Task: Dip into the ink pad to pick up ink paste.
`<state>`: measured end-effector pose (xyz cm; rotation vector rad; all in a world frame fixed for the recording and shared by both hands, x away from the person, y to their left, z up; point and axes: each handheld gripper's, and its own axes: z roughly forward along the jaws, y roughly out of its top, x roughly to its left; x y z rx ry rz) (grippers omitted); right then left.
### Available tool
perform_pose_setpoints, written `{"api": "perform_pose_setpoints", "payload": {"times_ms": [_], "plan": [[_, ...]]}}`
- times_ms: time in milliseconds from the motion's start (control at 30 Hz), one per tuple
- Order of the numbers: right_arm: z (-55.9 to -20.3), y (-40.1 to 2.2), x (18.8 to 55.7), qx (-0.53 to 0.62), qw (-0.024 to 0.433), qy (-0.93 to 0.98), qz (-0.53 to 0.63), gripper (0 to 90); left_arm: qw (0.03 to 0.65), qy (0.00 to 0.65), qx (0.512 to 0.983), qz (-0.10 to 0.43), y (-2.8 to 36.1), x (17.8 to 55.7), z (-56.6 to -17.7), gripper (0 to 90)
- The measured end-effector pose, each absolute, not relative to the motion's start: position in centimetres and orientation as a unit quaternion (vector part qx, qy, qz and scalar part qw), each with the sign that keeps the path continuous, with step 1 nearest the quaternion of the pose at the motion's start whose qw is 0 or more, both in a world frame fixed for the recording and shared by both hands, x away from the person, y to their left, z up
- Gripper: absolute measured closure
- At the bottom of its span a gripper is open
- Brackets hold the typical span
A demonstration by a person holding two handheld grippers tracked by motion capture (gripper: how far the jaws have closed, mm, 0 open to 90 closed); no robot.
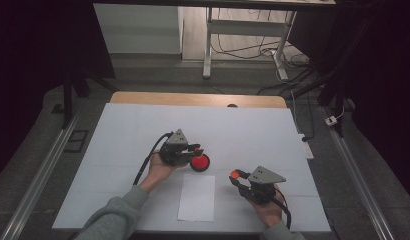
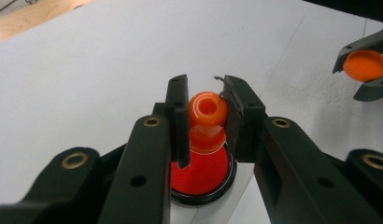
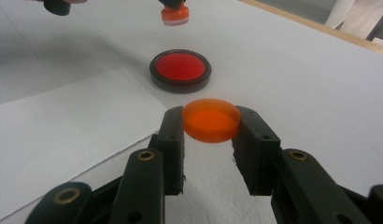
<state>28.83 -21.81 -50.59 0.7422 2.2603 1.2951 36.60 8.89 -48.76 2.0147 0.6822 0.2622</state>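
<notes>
1. While the left gripper (image 2: 206, 122) is closed on the orange stamp (image 2: 207, 116), it holds the stamp above the red ink pad (image 3: 180, 70), probably to ink it.
2. The right gripper (image 3: 211, 122) clamps the orange cap (image 3: 211, 119), keeping it aside.
3. The paper sheet (image 1: 197, 197) lies between the hands, probably waiting for the print.

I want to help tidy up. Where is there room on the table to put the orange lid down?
The far half of the white table is bare, and so is the right side past the right gripper. It is crowded around the red ink pad, the stamp and the paper sheet.
</notes>
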Motion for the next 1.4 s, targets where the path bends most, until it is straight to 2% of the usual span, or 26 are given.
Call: {"api": "perform_pose_setpoints", "payload": {"times_ms": [1400], "plan": [[-50.6,-21.8,28.9,0.269,0.216,0.816,0.464,64.1,0.494,0.249,0.83,0.071,10.6,34.2,-46.8,72.7]]}}
